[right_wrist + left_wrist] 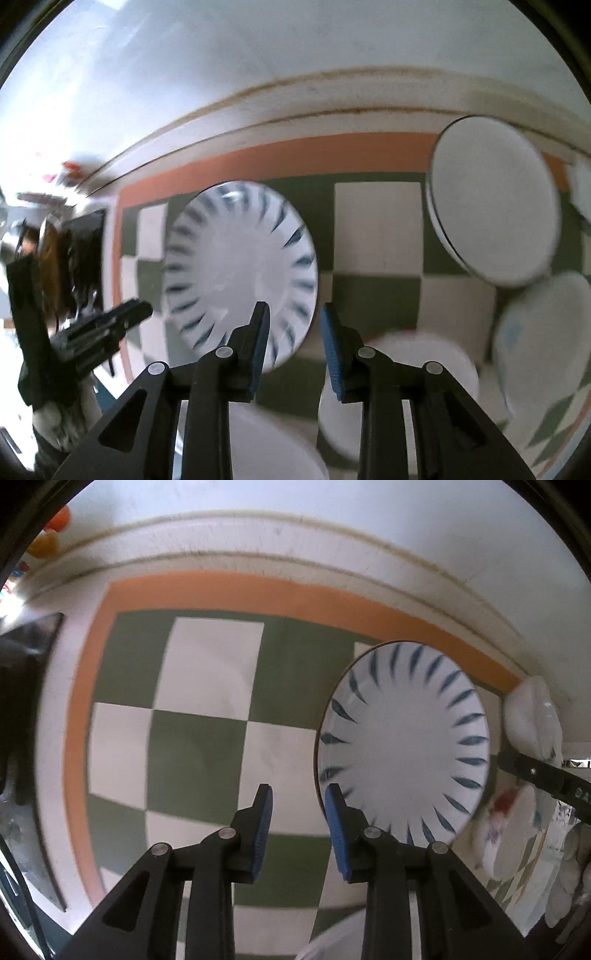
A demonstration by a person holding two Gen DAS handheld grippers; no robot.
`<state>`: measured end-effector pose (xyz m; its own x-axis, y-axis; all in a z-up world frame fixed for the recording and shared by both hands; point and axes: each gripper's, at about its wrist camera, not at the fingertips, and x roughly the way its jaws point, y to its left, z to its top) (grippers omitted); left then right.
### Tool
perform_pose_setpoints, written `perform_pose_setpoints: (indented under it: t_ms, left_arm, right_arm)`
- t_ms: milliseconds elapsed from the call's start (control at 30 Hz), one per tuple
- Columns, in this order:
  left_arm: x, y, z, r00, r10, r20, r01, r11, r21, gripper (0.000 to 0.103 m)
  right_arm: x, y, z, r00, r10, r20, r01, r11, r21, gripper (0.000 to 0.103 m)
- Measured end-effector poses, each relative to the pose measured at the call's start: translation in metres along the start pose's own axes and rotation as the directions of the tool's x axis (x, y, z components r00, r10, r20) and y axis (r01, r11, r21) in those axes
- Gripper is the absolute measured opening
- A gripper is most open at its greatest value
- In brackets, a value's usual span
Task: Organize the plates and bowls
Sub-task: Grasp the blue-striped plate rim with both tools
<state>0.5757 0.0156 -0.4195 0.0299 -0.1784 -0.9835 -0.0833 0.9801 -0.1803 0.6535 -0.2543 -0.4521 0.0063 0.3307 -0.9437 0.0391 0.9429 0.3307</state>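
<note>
Both grippers, left (299,827) and right (295,347), open and empty; striped plate (242,273) at 10 o'clock, white plates (495,206) at 2 o'clock, unstacked, sorting largely remaining

Checkered mat (199,734) bearing striped plate (404,742)
</note>
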Motion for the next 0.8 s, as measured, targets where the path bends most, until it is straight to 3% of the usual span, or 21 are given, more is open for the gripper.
perform_pose_setpoints:
  t_ms: [100, 167, 200, 233, 333, 567, 800]
  left_arm:
    - [0.014, -0.001, 0.008, 1.0, -0.012, -0.011, 0.012, 1.0, -0.003, 0.027]
    - [0.017, -0.005, 0.008, 1.0, -0.022, 0.001, 0.022, 1.0, 0.012, 0.019]
    - [0.018, -0.008, 0.007, 1.0, -0.019, 0.007, 0.018, 1.0, 0.022, 0.017]
    - [0.018, -0.012, 0.005, 1.0, -0.008, 0.013, 0.007, 0.999, 0.038, 0.013]
    - [0.017, -0.016, 0.001, 0.999, 0.025, 0.028, -0.026, 0.999, 0.043, 0.013]
    - [0.018, -0.014, -0.002, 1.0, 0.007, -0.021, -0.007, 1.0, 0.008, 0.013]
    - [-0.005, -0.017, -0.012, 1.0, 0.005, -0.007, -0.004, 1.0, 0.024, 0.013]
  right_arm:
    - [0.023, -0.006, 0.014, 0.999, 0.001, -0.036, 0.0, 1.0, 0.02, 0.031]
    - [0.036, -0.007, 0.018, 0.998, 0.007, -0.059, -0.005, 1.0, 0.025, 0.029]
    - [0.042, -0.007, 0.019, 0.998, 0.0, -0.07, 0.001, 1.0, 0.025, 0.017]
    - [0.044, -0.007, 0.02, 0.998, 0.019, -0.068, -0.017, 0.999, 0.034, 0.013]
    - [0.048, -0.006, 0.023, 0.998, 0.01, -0.062, -0.008, 1.0, 0.029, 0.013]
    - [0.048, 0.001, 0.018, 0.997, -0.002, -0.073, 0.002, 1.0, 0.005, 0.013]
    - [0.031, 0.01, 0.013, 0.998, 0.015, -0.063, -0.015, 1.0, -0.012, 0.011]
